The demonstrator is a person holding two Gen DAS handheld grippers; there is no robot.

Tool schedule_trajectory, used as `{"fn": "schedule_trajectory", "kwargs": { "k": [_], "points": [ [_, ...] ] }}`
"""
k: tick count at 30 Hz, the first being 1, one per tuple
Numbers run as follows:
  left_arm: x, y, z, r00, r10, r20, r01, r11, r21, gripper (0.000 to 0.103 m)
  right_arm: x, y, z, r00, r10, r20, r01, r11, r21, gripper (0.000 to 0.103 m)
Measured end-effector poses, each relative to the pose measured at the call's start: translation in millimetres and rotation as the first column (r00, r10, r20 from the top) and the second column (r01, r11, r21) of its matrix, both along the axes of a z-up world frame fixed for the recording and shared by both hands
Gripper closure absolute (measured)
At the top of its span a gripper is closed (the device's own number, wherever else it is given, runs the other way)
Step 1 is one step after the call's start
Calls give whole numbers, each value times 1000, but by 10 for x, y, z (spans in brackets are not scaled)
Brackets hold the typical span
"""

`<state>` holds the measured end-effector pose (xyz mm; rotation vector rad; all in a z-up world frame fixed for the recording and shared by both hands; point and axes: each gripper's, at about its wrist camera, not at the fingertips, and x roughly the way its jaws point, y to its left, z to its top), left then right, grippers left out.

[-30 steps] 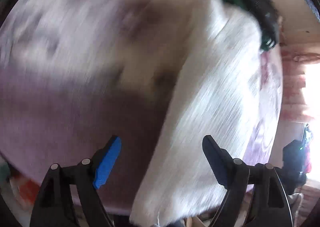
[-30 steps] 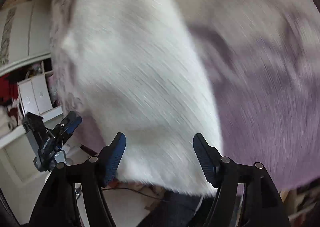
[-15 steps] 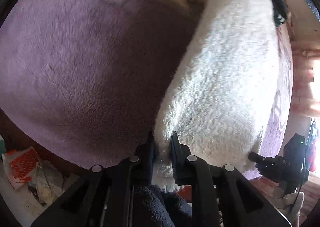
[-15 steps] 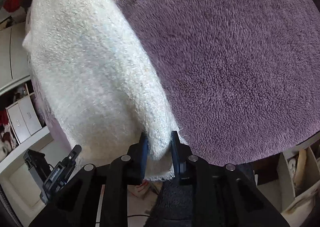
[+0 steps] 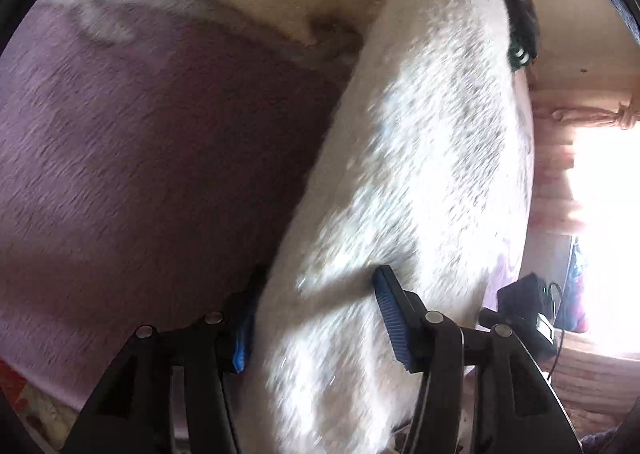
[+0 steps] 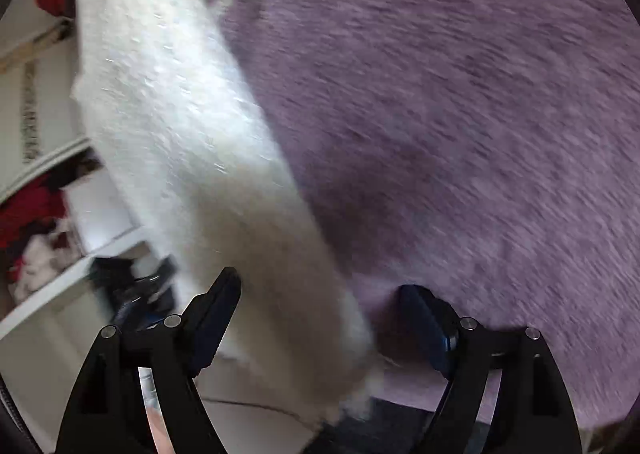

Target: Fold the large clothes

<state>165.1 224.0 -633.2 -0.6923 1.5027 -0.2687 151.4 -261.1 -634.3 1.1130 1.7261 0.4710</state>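
Blue-padded fingers (image 5: 390, 314) of the left gripper (image 5: 316, 318) stand apart, one on each side of the near end of a white fluffy garment (image 5: 420, 157), without pinching it. Seen from the left wrist, the garment runs as a long, narrow band from the gripper's mouth away across a purple plush blanket (image 5: 140, 173), whose pale patterned border shows at the far end. A dark item (image 5: 516, 9) lies at the band's far tip; what it is cannot be told. A bright window (image 5: 604, 213) glares to the right.

From the right wrist, the right gripper (image 6: 334, 318) is likewise spread wide, the garment's (image 6: 180, 113) near corner lying between its fingers (image 6: 216, 306) with nothing clamped. The white band hugs the blanket's (image 6: 460, 113) left edge and hangs a little past the near edge. White shelving (image 6: 60, 282) with red items stands off to the left. Both views are smeared by motion.

Judging by its narrow, thick shape, the garment is already folded lengthwise, and both tools appear free of its near end. What likely remains is a crosswise fold or two to bring the long strip into a compact stack; whether its far end is squared up cannot be made out.
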Motion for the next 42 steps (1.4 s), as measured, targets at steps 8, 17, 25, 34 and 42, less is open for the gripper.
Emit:
{"fn": "schedule_trajectory", "kwargs": {
  "k": [8,17,25,34,42],
  "points": [
    [160,-354,147,997,-27,73,24,999,44,72,349,315,-163,999,-27,-36,28,998,49,48],
    [-285,-571,729,995,-46,90,39,995,87,95,-28,443,355,999,-31,-45,36,993,112,88],
    [-707,-560,977,994,28,-104,-37,996,-85,96,-1054,478,838,968,-25,-249,78,976,204,88],
    [919,-703,1452,983,86,163,-73,994,-83,96,-15,368,1028,975,-136,-176,184,937,297,89],
    [1880,-468,807,999,17,28,-15,999,-49,96,827,280,555,892,-295,-342,399,870,291,81]
  ]
}}
